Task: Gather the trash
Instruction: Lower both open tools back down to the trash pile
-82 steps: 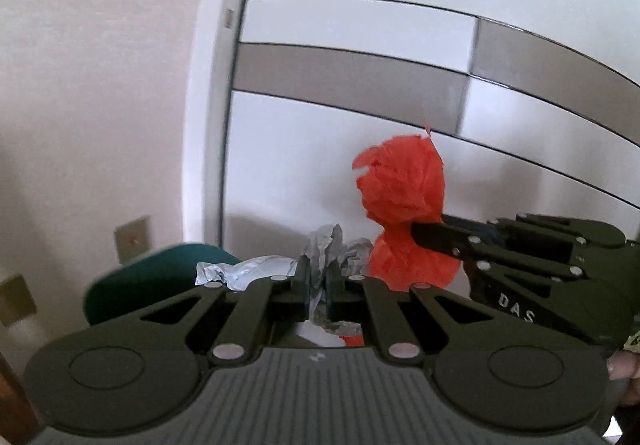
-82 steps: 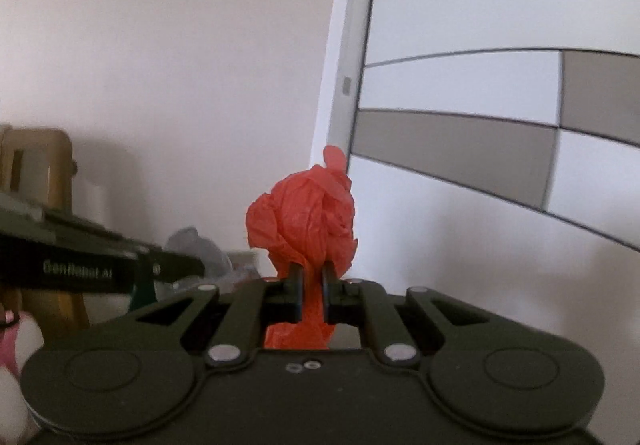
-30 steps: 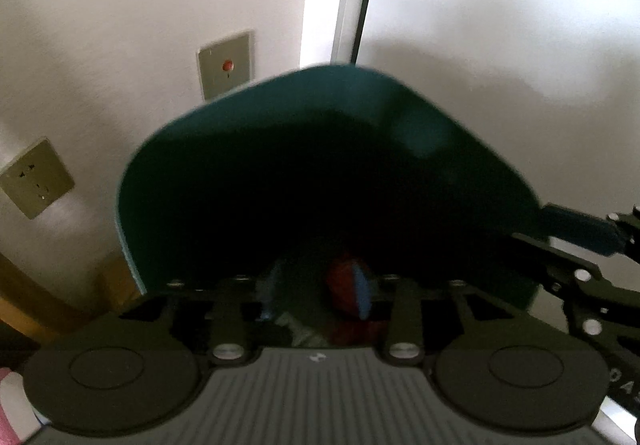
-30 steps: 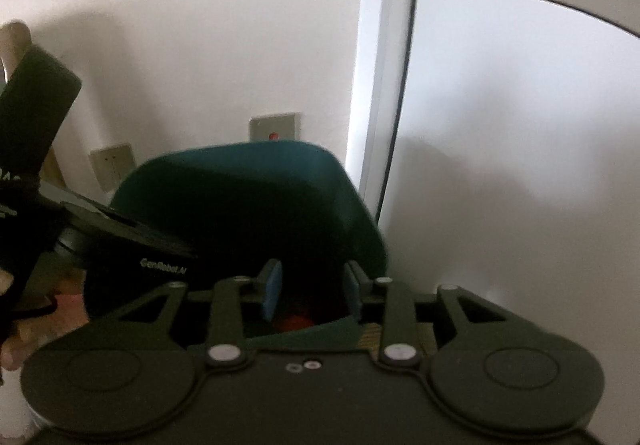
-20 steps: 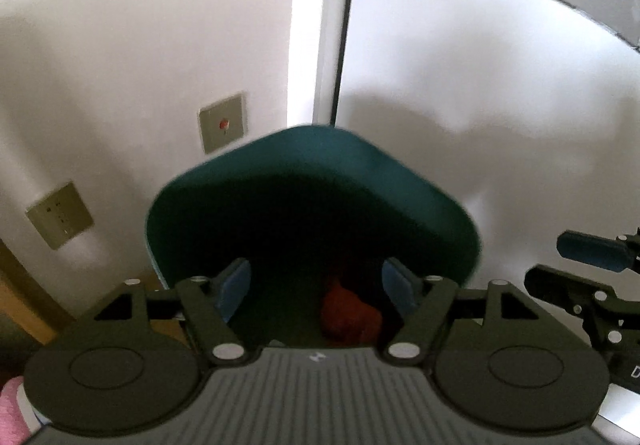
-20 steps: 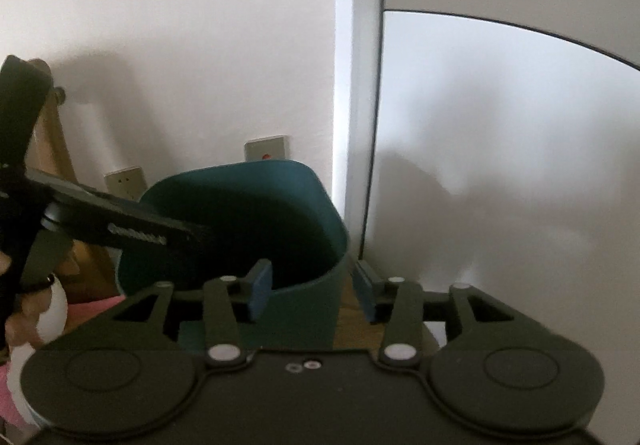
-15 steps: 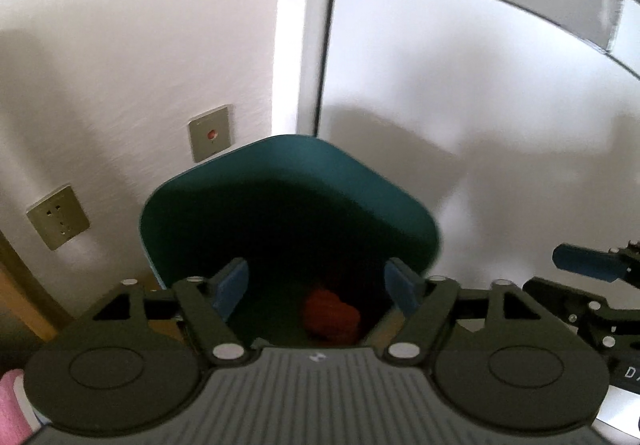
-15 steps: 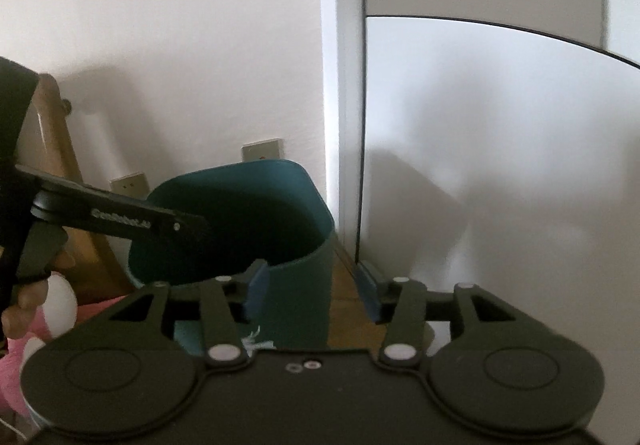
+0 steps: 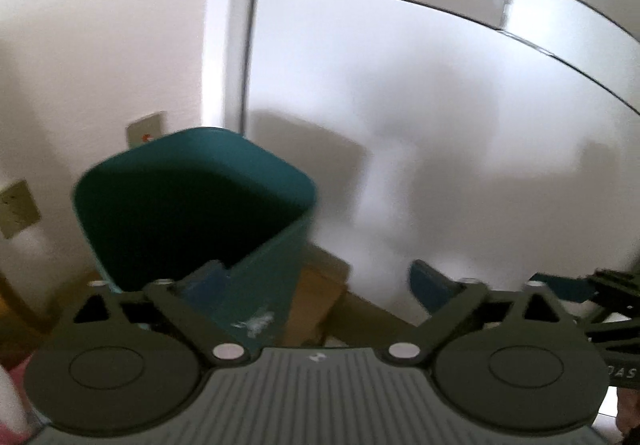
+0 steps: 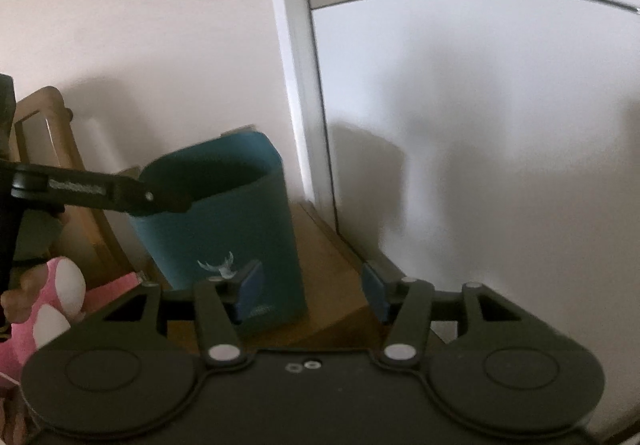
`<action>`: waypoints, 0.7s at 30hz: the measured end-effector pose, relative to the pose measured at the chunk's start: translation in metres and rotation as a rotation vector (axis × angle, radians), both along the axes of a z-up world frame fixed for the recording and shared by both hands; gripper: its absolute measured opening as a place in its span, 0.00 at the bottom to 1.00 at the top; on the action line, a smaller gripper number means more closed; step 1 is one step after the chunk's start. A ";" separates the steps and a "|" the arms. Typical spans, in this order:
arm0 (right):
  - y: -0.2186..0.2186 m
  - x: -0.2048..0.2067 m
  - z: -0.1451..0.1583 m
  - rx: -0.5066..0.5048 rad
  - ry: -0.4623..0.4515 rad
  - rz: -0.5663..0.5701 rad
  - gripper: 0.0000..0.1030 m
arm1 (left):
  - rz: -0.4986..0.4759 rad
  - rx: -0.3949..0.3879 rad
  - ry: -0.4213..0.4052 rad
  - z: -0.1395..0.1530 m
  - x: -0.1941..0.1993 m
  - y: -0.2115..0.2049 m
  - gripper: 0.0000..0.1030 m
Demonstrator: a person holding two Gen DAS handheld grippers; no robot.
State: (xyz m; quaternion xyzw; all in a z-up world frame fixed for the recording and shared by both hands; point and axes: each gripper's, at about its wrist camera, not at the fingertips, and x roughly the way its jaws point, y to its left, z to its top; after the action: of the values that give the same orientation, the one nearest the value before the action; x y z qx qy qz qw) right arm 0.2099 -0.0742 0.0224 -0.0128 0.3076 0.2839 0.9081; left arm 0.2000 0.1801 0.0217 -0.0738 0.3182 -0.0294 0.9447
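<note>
The tall teal plastic waste bin (image 9: 192, 213) stood upright on the wooden floor (image 10: 336, 277), long axis vertical, open mouth facing up, a pale bird-like mark on its side; its dark inside showed no contents. In the left wrist view it sat ahead of the left gripper's (image 9: 316, 281) left jaw. That gripper's jaws had just been opening and stood wide, nothing between them. The right gripper (image 10: 312, 291), bin before its left jaw, had likewise been opening, empty.
</note>
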 end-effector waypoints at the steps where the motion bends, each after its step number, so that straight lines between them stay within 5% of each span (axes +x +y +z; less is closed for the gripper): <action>1: -0.007 -0.003 -0.004 -0.001 0.000 -0.011 0.54 | -0.006 -0.010 -0.014 -0.002 -0.004 -0.005 1.00; 9: -0.061 -0.016 -0.057 -0.014 0.012 -0.099 0.54 | -0.004 -0.060 0.006 -0.053 -0.006 -0.041 1.00; 15: -0.085 -0.011 -0.126 -0.033 0.078 -0.157 0.54 | 0.026 -0.149 0.063 -0.114 0.009 -0.053 1.00; 21: -0.096 -0.001 -0.201 -0.068 0.151 -0.212 0.54 | -0.047 0.044 0.060 -0.180 0.029 -0.095 1.00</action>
State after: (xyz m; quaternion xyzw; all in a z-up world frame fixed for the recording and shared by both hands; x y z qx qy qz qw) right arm 0.2094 -0.1706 -0.1791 0.0101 0.3842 0.1760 0.9063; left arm 0.2294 0.0849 -0.1584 -0.0462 0.3484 -0.0425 0.9353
